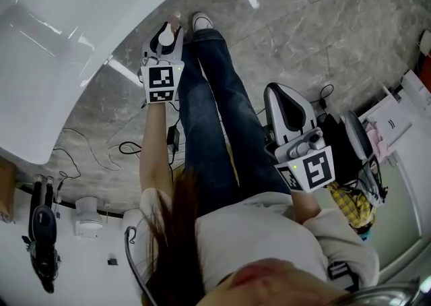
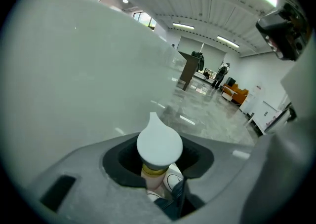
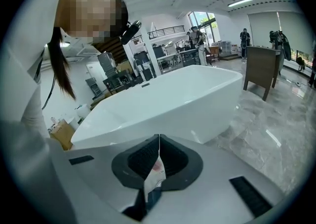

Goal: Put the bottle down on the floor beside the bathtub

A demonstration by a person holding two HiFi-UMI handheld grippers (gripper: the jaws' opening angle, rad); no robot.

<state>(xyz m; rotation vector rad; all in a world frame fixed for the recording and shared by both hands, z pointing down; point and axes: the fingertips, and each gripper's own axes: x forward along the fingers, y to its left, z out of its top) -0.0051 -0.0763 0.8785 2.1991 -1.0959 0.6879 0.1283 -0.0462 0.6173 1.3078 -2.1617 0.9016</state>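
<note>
Right tongs (image 3: 157, 166), clenched on nothing, sit near the waist. Farther down, left tongs (image 1: 166, 40) grasp the pale bottle with white teardrop cap (image 2: 159, 144), cap uppermost, over grey marble floor (image 1: 303, 28), white bathtub (image 1: 60, 21) just leftward.

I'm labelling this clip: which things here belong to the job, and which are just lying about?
Job: bottle, left gripper holding it, bathtub, floor.
Lying about: cables, yellow cloth, white cylinder.
</note>
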